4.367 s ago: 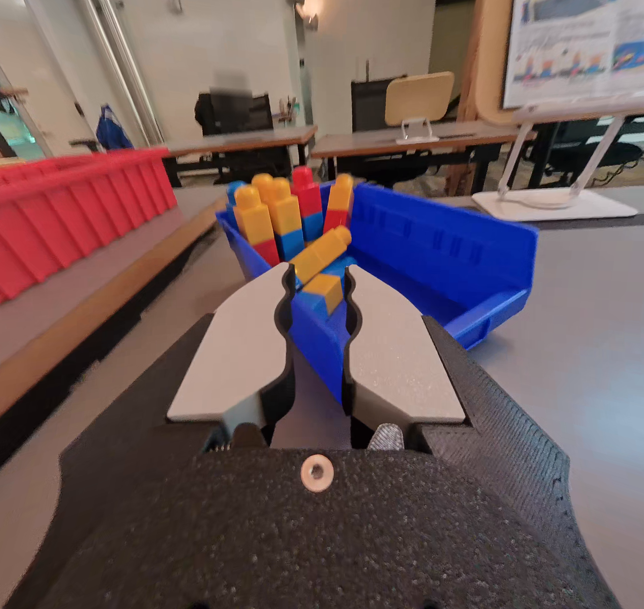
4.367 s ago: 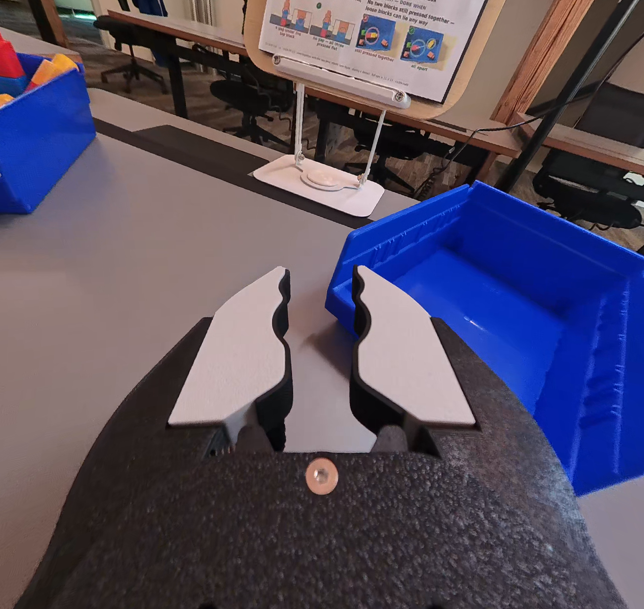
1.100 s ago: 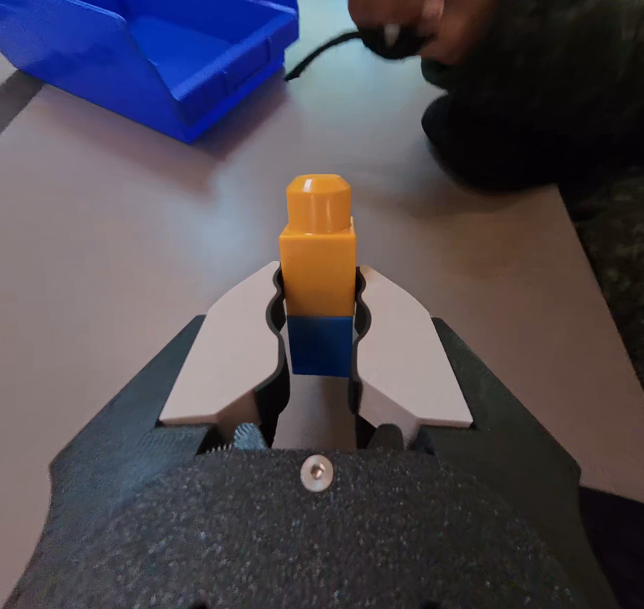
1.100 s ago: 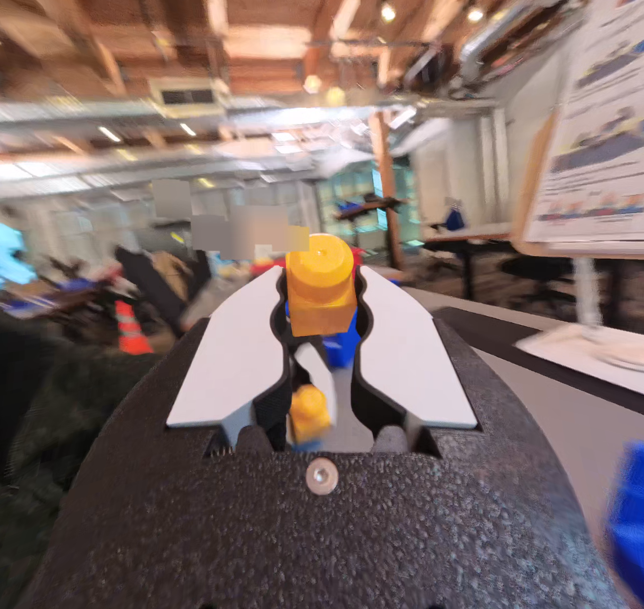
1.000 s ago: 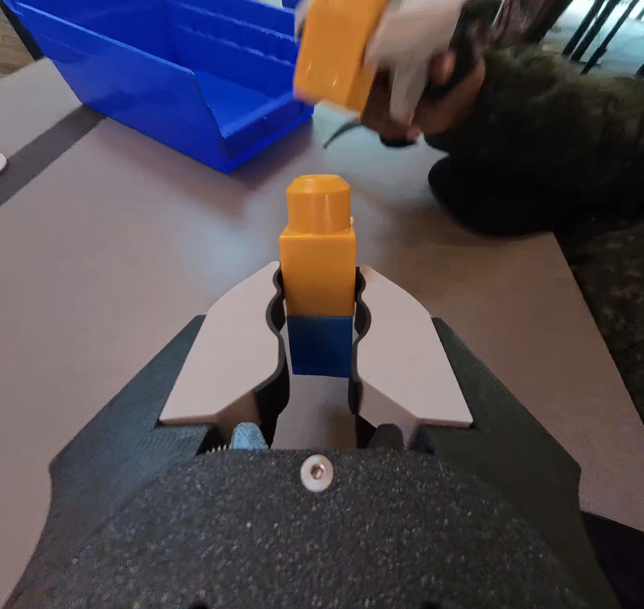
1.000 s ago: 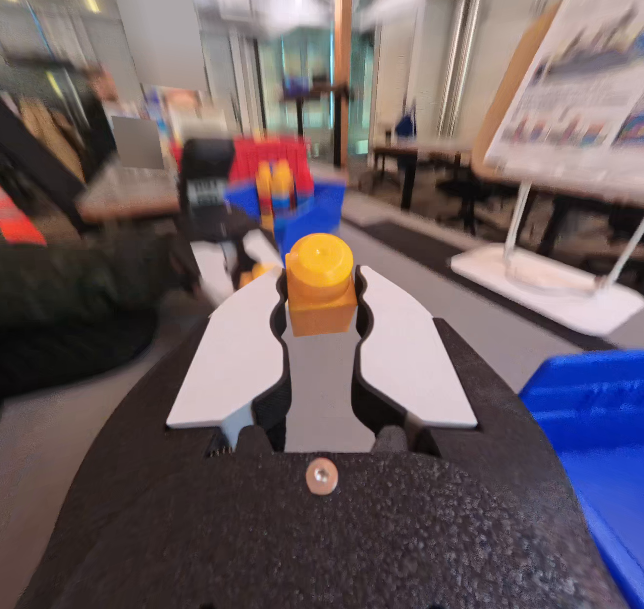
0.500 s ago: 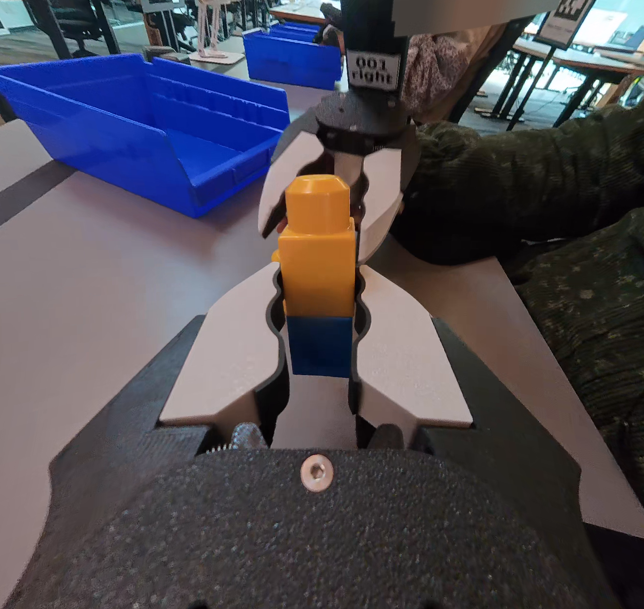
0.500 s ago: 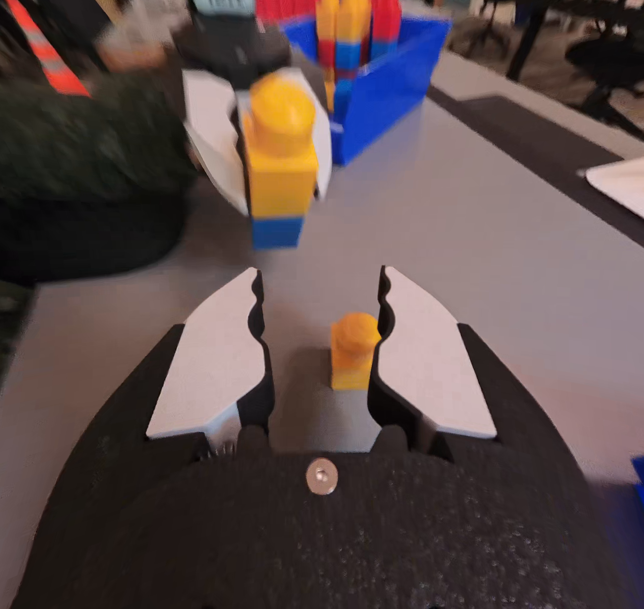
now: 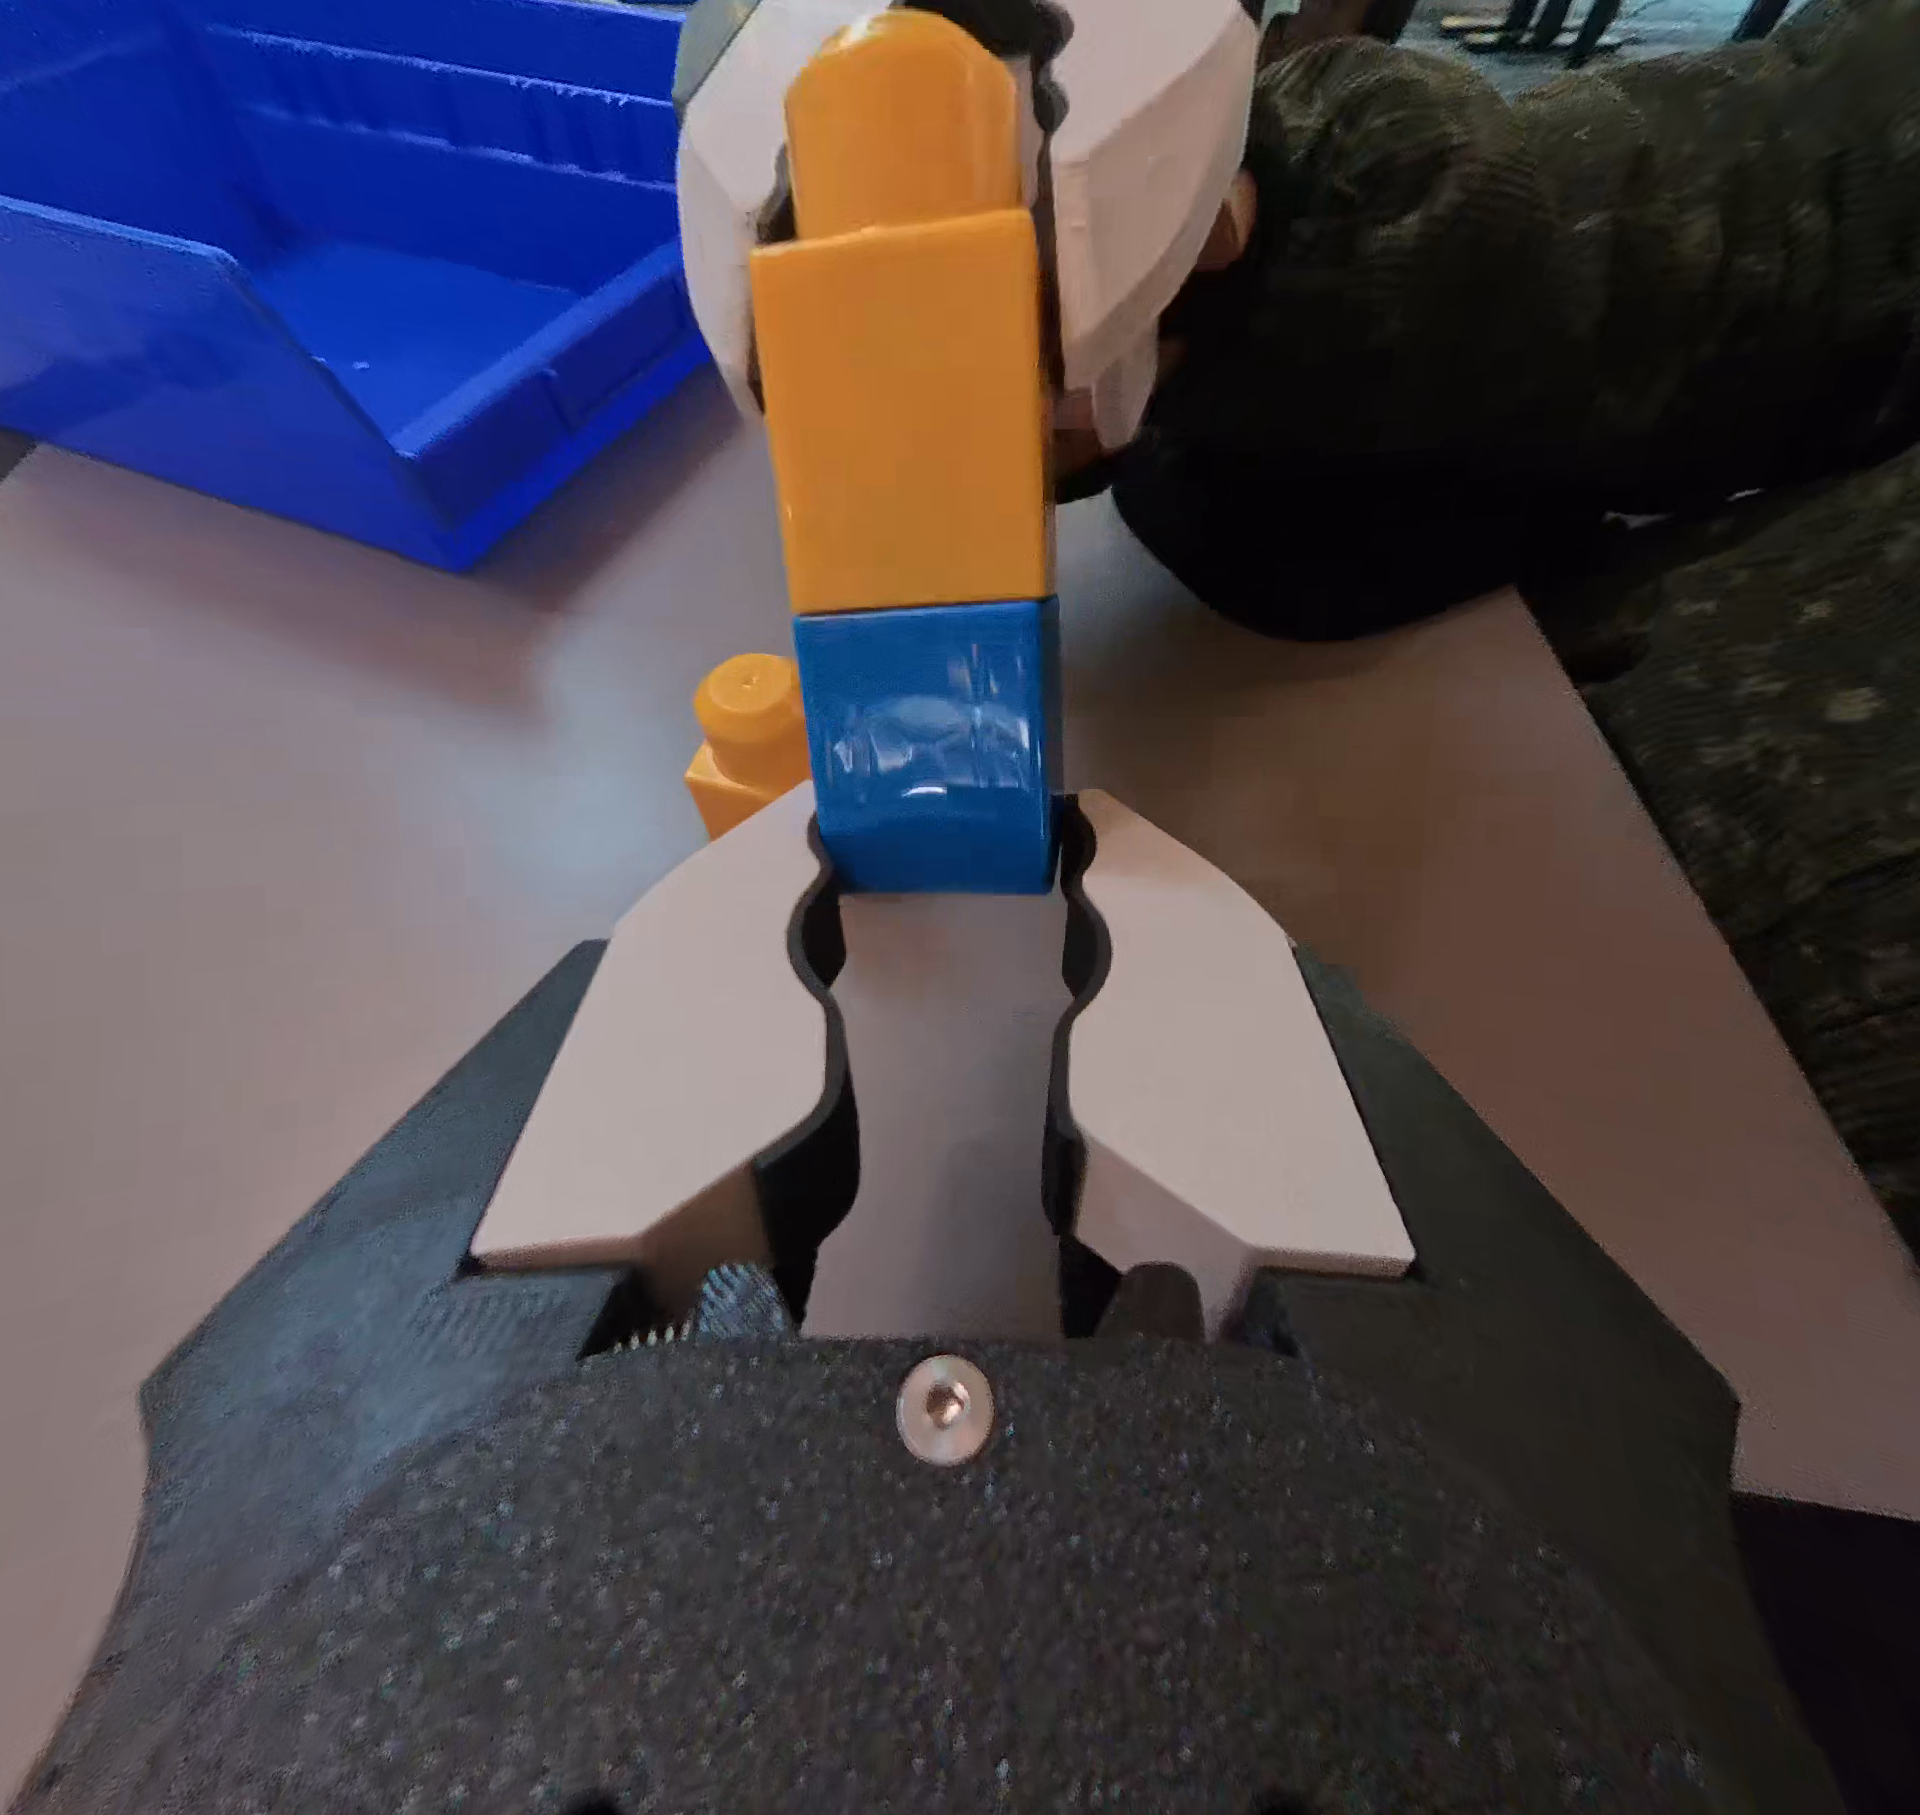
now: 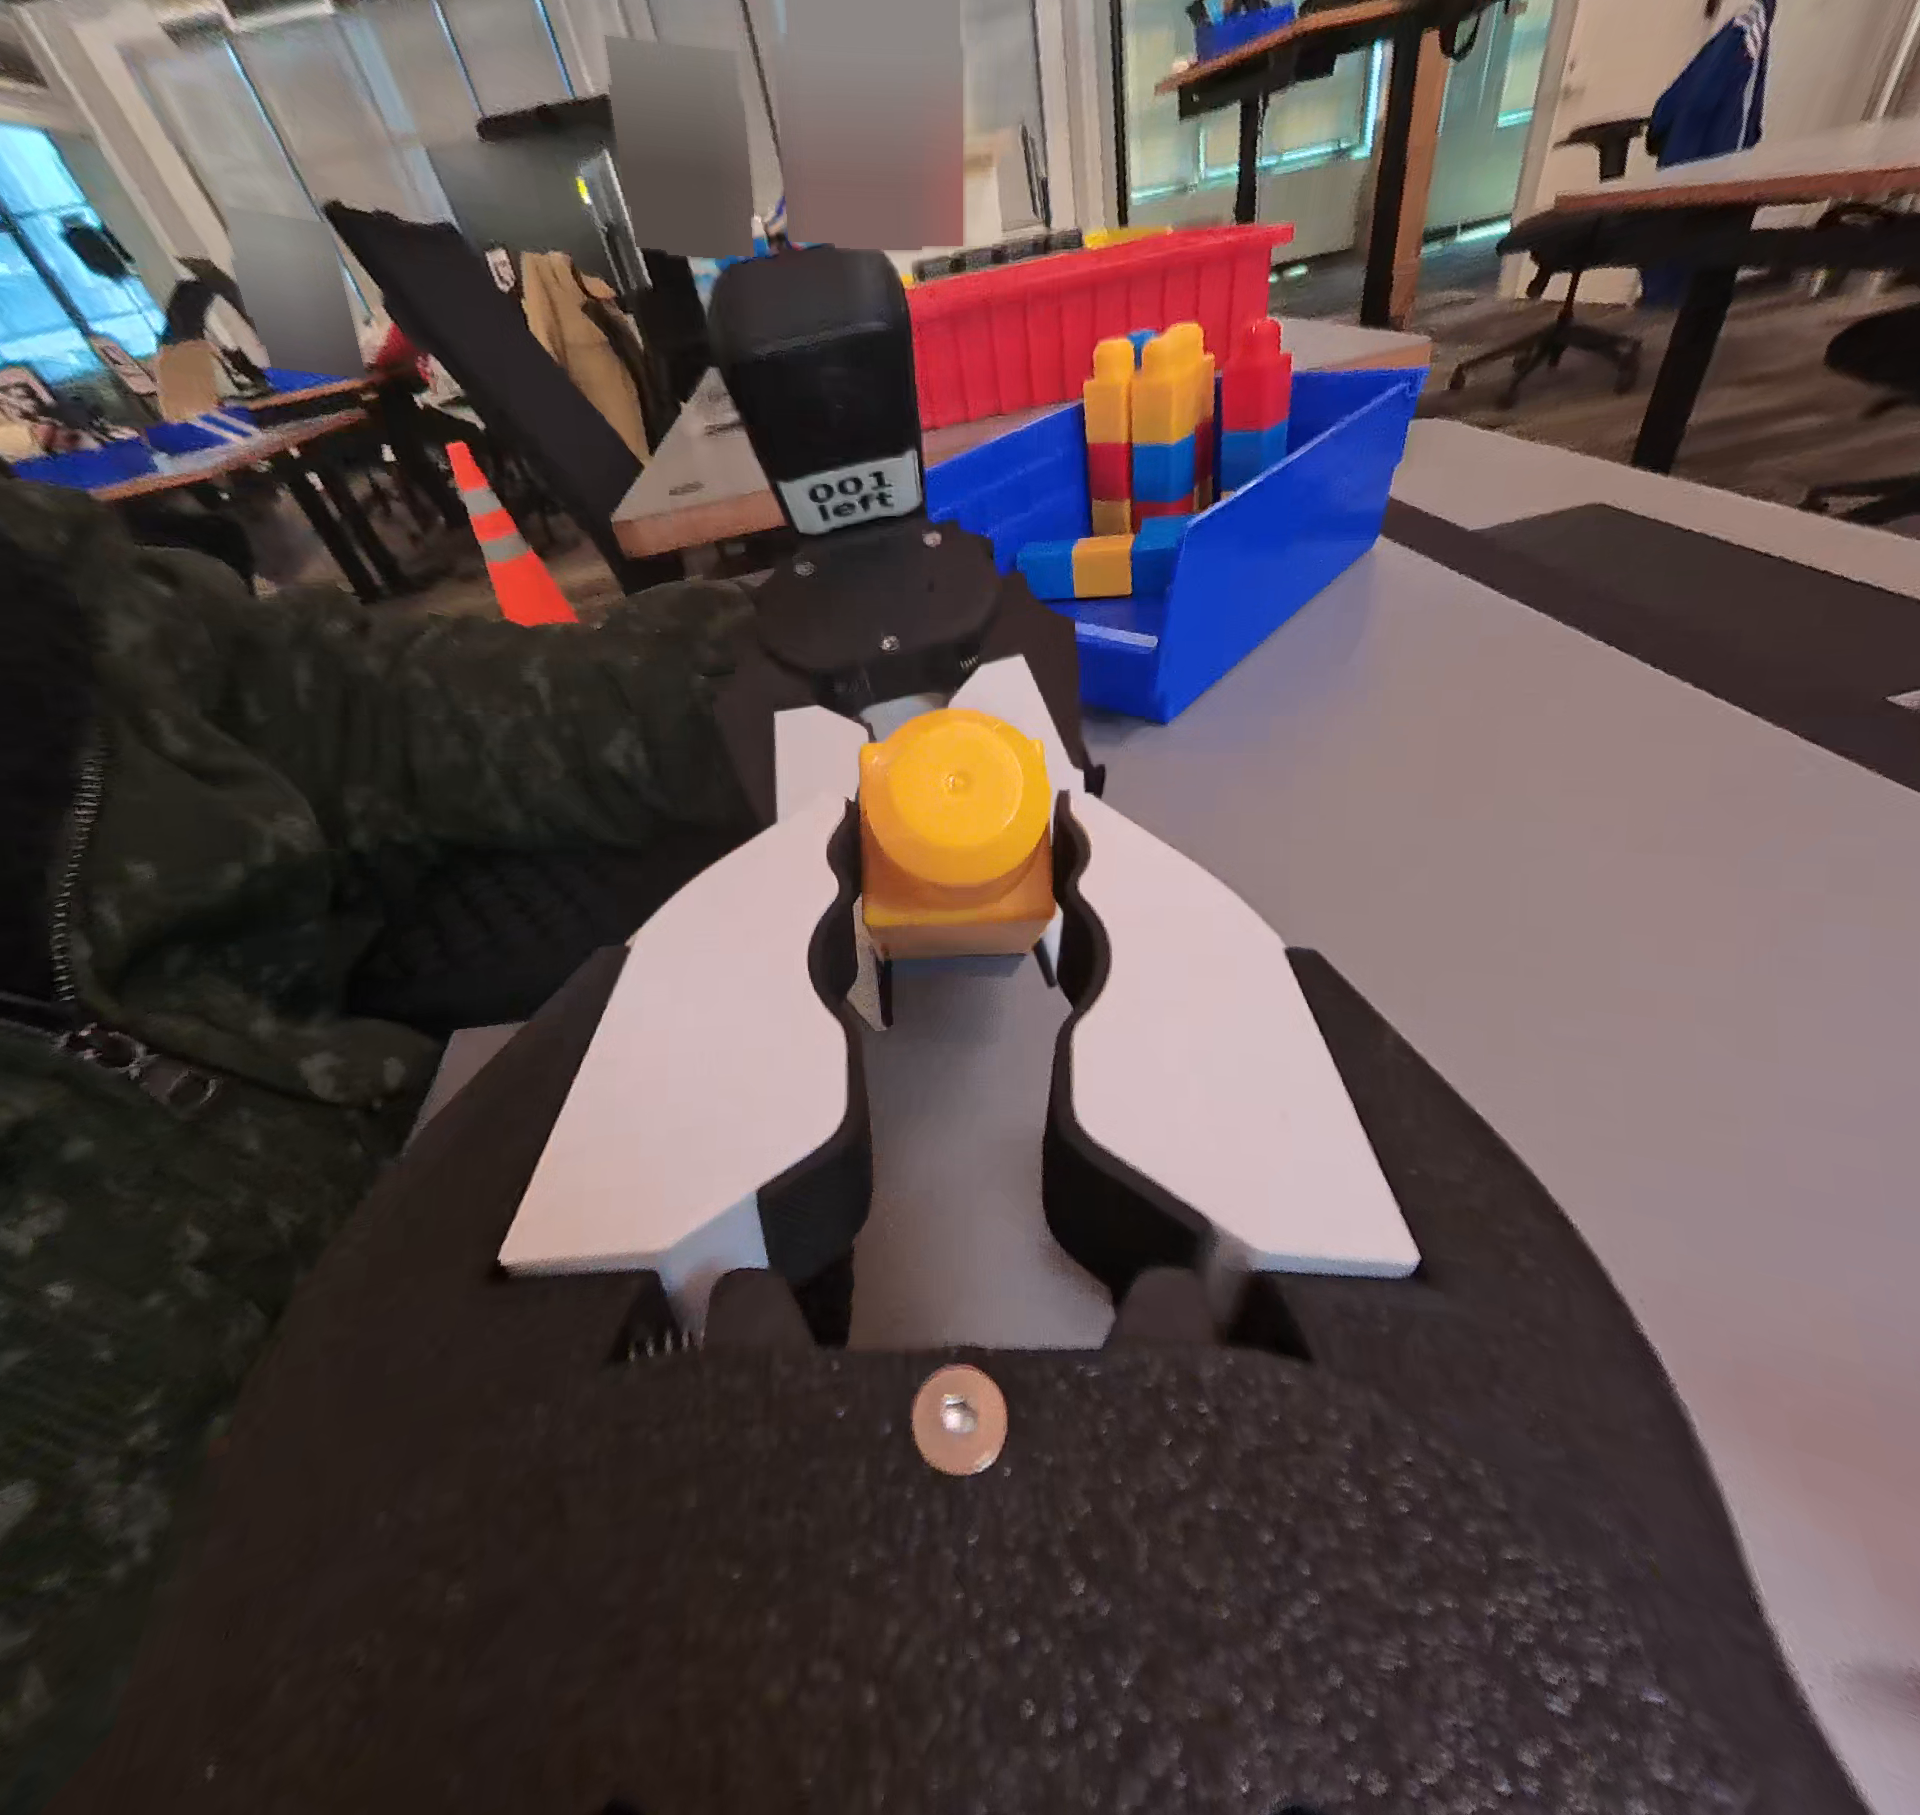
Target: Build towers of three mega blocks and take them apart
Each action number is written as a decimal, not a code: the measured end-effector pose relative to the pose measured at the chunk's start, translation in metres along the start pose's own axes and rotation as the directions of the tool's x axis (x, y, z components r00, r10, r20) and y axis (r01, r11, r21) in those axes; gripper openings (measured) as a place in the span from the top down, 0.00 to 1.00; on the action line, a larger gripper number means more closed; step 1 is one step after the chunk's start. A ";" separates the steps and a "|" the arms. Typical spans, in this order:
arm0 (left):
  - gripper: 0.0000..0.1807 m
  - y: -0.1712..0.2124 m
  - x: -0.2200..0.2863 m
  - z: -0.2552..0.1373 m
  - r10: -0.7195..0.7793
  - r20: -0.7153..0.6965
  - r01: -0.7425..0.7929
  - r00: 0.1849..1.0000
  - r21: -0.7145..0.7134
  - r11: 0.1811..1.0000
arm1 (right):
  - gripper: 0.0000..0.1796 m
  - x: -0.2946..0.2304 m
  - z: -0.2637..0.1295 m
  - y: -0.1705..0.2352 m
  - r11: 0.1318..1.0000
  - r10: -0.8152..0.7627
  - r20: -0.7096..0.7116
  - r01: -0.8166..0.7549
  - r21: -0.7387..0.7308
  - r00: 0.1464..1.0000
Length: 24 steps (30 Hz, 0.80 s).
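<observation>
In the left wrist view my left gripper (image 9: 940,815) is shut on a blue block (image 9: 935,757), gripping only its lower end at the fingertips. An orange block (image 9: 904,415) is pressed onto the blue one. The right gripper's fingers (image 9: 1143,155) close around its far end from the other side. In the right wrist view my right gripper (image 10: 951,815) is shut on that orange block (image 10: 951,830), with the left gripper's fingers (image 10: 810,763) just behind it; the blue block is hidden. A loose orange block (image 9: 743,737) stands on the table beside the stack.
An empty blue bin (image 9: 208,144) sits at the left. Another blue bin (image 10: 1278,560) holds several block towers (image 10: 1164,435), with a red bin (image 10: 1091,331) behind it. A person's dark sleeve (image 9: 1507,311) lies along the table's near edge. The grippers' ends are close to 7 centimeters from one another.
My right gripper was open over the loose orange block on the table. It has now risen and shut on the stack's orange block. The stack has slid out to my left fingertips.
</observation>
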<state>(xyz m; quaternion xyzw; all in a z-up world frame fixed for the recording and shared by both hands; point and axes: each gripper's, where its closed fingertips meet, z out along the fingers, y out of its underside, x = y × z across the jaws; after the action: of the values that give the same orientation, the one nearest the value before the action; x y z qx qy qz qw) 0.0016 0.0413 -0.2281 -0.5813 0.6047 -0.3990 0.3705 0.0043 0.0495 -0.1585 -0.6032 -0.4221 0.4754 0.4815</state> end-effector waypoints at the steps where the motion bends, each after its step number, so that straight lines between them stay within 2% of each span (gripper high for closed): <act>1: 0.79 -0.002 0.001 0.000 -0.012 -0.016 0.012 1.000 -0.005 1.000 | 0.80 0.000 -0.003 -0.002 1.000 0.005 0.005 -0.005 0.011 1.000; 4: 0.80 -0.006 0.001 -0.006 -0.036 -0.053 0.037 0.998 0.016 0.999 | 0.81 0.000 -0.003 -0.009 0.999 -0.013 -0.007 0.013 0.053 1.000; 5: 0.80 0.003 -0.002 -0.008 -0.038 -0.041 0.037 0.998 -0.032 0.999 | 0.80 0.000 -0.004 -0.016 0.995 -0.013 -0.015 0.015 0.094 1.000; 6: 0.80 0.023 -0.011 -0.011 -0.017 0.007 0.018 1.000 -0.132 0.991 | 0.80 0.001 -0.014 -0.036 0.976 0.015 -0.007 -0.014 0.220 1.000; 7: 0.80 0.037 -0.018 -0.013 -0.004 0.041 0.010 0.999 -0.168 0.986 | 0.81 0.005 -0.031 -0.057 0.941 0.065 0.007 -0.063 0.332 0.998; 8: 0.80 0.042 -0.024 -0.016 -0.037 0.053 0.045 0.998 -0.152 0.987 | 0.80 0.013 -0.049 -0.072 0.912 0.088 -0.019 -0.073 0.403 0.996; 9: 0.80 0.040 -0.029 -0.019 -0.092 0.060 0.099 0.994 -0.126 0.987 | 0.80 0.024 -0.064 -0.078 0.901 0.082 -0.102 -0.030 0.432 0.991; 11: 0.80 0.027 -0.042 -0.025 -0.146 0.099 0.150 0.984 -0.031 0.988 | 0.80 0.048 -0.078 -0.066 0.938 0.021 -0.319 0.091 0.333 0.947; 13: 0.80 0.019 -0.051 -0.032 -0.160 0.139 0.155 0.977 0.045 0.987 | 0.80 0.069 -0.077 -0.042 0.980 -0.015 -0.426 0.099 0.175 0.904; 16: 0.80 0.012 -0.056 -0.039 -0.166 0.166 0.149 0.972 0.113 0.982 | 0.80 0.095 -0.065 0.013 0.990 -0.031 -0.480 -0.038 -0.133 0.877; 19: 0.80 0.002 -0.055 -0.043 -0.181 0.148 0.154 0.972 0.180 0.972 | 0.80 0.101 -0.060 0.071 0.901 -0.093 -0.463 -0.123 -0.416 0.882; 22: 0.79 -0.001 -0.053 -0.043 -0.185 0.129 0.157 0.974 0.198 0.968 | 0.80 0.097 -0.056 0.107 0.813 -0.108 -0.416 -0.161 -0.559 0.903; 24: 0.79 -0.002 -0.050 -0.042 -0.177 0.122 0.151 0.977 0.196 0.969 | 0.80 0.098 -0.054 0.107 0.817 -0.116 -0.414 -0.150 -0.557 0.903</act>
<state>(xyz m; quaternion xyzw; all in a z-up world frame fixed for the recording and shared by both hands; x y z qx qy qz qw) -0.0330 0.0938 -0.2100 -0.6186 0.4874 -0.4417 0.4298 0.0814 0.1154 -0.2759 -0.8137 -0.4237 0.1848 0.3524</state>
